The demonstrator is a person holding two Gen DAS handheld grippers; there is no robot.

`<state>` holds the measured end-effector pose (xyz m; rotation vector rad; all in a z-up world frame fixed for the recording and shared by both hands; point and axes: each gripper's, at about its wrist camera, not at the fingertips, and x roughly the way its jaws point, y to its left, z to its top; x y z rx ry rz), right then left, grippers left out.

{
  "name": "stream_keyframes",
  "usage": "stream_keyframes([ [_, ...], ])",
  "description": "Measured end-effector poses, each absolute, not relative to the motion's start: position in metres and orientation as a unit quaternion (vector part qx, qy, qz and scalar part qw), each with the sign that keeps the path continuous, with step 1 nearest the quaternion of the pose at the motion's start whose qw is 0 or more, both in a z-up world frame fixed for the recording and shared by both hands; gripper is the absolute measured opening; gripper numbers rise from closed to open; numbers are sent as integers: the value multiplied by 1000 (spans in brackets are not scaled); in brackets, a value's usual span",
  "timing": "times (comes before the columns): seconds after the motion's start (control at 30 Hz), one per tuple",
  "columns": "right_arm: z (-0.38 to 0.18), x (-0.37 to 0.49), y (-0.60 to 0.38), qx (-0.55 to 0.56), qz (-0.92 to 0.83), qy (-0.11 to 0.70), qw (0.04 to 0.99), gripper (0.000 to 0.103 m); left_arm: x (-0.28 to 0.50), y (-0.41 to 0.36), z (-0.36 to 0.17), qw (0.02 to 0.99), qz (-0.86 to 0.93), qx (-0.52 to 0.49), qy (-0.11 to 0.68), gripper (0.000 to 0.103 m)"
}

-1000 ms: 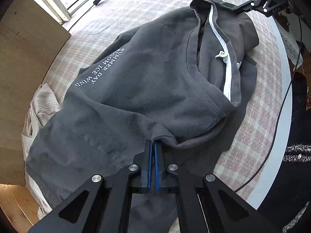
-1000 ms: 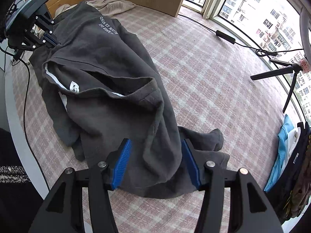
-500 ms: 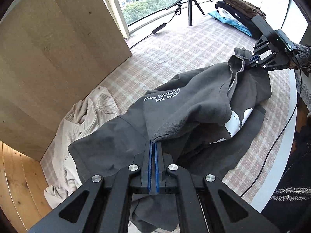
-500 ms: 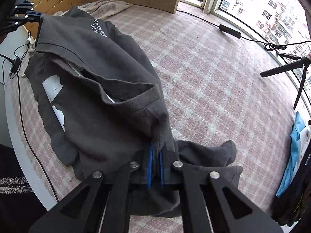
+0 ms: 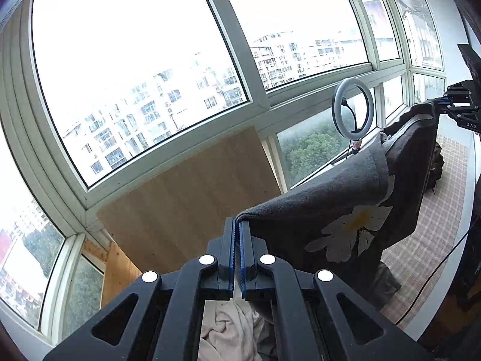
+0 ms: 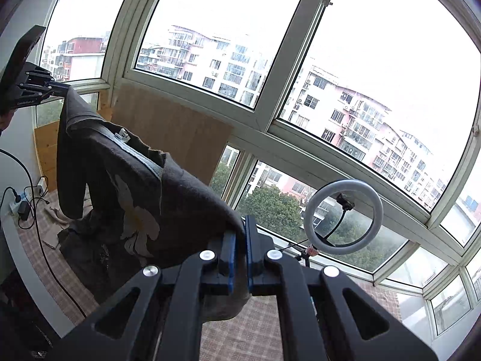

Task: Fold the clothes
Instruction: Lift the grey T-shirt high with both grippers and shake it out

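- Lifted off the plaid-covered table since the earlier frames, the dark grey T-shirt now hangs stretched between both grippers, its hem trailing on the cloth.
- White daisy print faces the left camera.
- Left gripper is clamped on one shoulder edge, right gripper on the other.
- Beige garment lies below.

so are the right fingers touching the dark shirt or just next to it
Touching. The right wrist view shows the right gripper shut on the dark shirt, cloth pinched between its blue fingers and bulging out below them.
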<state>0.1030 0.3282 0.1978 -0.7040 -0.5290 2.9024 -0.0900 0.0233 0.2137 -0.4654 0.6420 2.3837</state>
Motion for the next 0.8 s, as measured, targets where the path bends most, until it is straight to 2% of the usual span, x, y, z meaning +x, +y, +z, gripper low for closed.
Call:
stream_keyframes([
  [0.17, 268, 165, 304, -168, 963, -204, 51, 5, -28, -8, 299, 256, 936, -134, 202, 2],
  [0.4, 328, 226, 274, -120, 960, -245, 63, 5, 48, -31, 355, 204, 954, -91, 199, 2],
  [0.6, 359, 245, 265, -87, 955, -271, 87, 5, 59, -33, 366, 197, 956, -90, 198, 2],
  [0.8, 332, 191, 292, -124, 949, -269, 104, 5, 1, 1, 327, 212, 943, -128, 222, 2],
])
